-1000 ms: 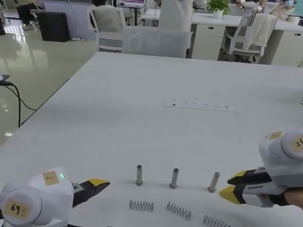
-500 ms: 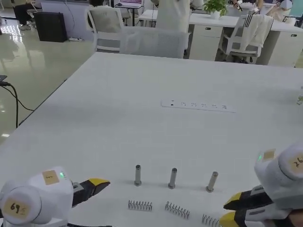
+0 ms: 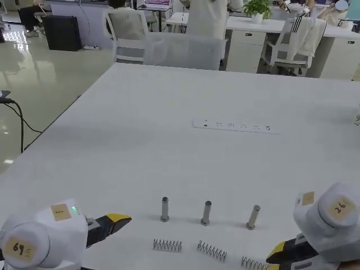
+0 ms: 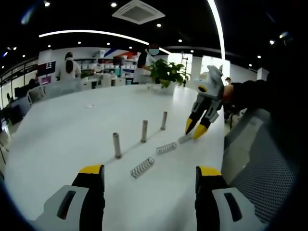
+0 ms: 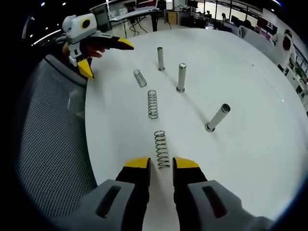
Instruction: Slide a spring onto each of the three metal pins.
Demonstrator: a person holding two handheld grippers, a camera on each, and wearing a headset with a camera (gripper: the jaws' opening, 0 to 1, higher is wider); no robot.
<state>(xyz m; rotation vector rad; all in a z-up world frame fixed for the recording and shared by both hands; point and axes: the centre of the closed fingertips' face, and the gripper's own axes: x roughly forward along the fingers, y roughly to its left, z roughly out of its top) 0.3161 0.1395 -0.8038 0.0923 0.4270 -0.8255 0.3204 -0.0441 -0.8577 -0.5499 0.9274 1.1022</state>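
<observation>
Three upright metal pins [image 3: 165, 209] [image 3: 206, 213] [image 3: 253, 217] stand in a row on the white table [image 3: 169, 140]. In front of each lies a spring: left [image 3: 167, 245], middle [image 3: 212, 251], right [image 3: 254, 263]. My right gripper [image 3: 275, 257] is low at the right spring. In the right gripper view its jaws [image 5: 161, 166] are narrowly open, and the near end of that spring [image 5: 161, 148] lies between the tips. My left gripper [image 3: 115, 222] hovers left of the pins, wide open [image 4: 149, 175] and holding nothing. The nearest spring [image 4: 142, 167] lies ahead of it.
A flush white power strip [image 3: 236, 126] lies mid-table beyond the pins. A mesh chair [image 5: 53, 134] sits at the near table edge. Chairs [image 3: 129, 34] and desks stand beyond the far edge.
My right gripper has dropped from beside the right pin toward the near edge, down to the right spring. The left gripper has stayed put.
</observation>
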